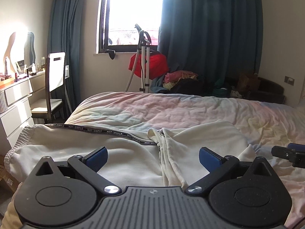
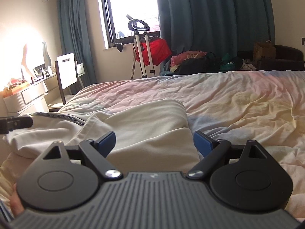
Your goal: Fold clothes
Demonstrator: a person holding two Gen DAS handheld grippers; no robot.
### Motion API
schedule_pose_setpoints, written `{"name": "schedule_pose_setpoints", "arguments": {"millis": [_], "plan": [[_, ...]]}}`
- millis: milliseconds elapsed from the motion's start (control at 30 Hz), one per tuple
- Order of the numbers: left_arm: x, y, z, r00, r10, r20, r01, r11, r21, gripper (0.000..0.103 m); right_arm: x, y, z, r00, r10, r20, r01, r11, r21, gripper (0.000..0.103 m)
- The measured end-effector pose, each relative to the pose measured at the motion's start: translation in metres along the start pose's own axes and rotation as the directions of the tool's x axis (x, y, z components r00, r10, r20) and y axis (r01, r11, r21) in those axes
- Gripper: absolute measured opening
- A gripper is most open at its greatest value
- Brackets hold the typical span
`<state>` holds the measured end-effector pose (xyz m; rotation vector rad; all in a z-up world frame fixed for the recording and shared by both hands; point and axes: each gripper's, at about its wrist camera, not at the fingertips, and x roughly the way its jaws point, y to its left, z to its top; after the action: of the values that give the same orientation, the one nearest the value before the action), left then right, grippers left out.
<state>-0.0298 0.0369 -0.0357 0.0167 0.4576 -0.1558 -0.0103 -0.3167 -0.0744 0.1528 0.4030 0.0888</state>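
**Mei:** Trousers [image 1: 80, 148], cream ones, lie spread across the near edge of the bed [image 1: 190, 110], right under both tools. Which end do we take first?

**Jonas:** I'd judge the step is to take hold for a fold. The left tool [image 1: 153, 157] hovers over the middle of the cloth with its blue pads spread wide and nothing between them. The right tool [image 2: 154, 143] is equally wide and empty, above the cream panel [image 2: 152, 126] on its side.

**Mei:** So how do we do it cleanly?

**Jonas:** Lower each tool until one pad slides under a single layer at an edge, then close. Pinching mid-panel would probably bunch it. Lift both sides together so the fold line stays straight.

**Mei:** What does the garment look like?

**Jonas:** Soft, thick knit, like jogging bottoms. A gathered elastic band [image 1: 17, 148] shows at the left. A dark tape [image 1: 106, 131] printed with "NOT-SIMPLE" runs diagonally along a seam. Near the centre a narrow strip of cloth [image 1: 167, 164] is rucked into ridges, so it isn't flat yet.

**Mei:** Smooth that first?

**Jonas:** I would. The bed's crumpled pastel cover gives a soft base, so the cloth may drag as it's pulled.

**Mei:** Whether it's one layer or two there?

**Jonas:** Can't tell.
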Motion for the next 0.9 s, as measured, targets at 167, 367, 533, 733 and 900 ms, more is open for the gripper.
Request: {"name": "schedule_pose_setpoints", "arguments": {"millis": [167, 367, 533, 733, 900], "plan": [[0.011, 0.016, -0.002, 0.999, 0.023, -0.033, -0.024, 0.999, -0.038, 0.103, 0.005, 0.006, -0.001, 0.999, -0.035, 0.019, 0.036, 0.999, -0.030, 0.091], [0.040, 0.076, 0.003, 0.984, 0.049, -0.171, -0.097, 0.953, -0.288, 0.103, 0.015, 0.005, -0.005, 0.999, -0.038, 0.000, 0.038, 0.999, -0.026, 0.091], [0.071, 0.154, -0.020, 0.948, -0.088, -0.305, -0.162, 0.693, -0.702, 0.103, 0.017, 0.002, -0.006, 0.999, -0.030, -0.010, 0.030, 1.000, -0.006, 0.091], [0.095, 0.216, -0.046, 0.952, -0.177, -0.249, -0.170, 0.370, -0.913, 0.098, 0.020, -0.002, -0.007, 0.999, -0.026, -0.034, 0.026, 1.000, 0.017, 0.091], [0.098, 0.241, -0.047, 0.977, -0.143, -0.157, -0.107, 0.307, -0.946, 0.091, 0.027, -0.010, -0.011, 0.997, -0.027, -0.069, 0.031, 0.997, 0.069, 0.091]]}}
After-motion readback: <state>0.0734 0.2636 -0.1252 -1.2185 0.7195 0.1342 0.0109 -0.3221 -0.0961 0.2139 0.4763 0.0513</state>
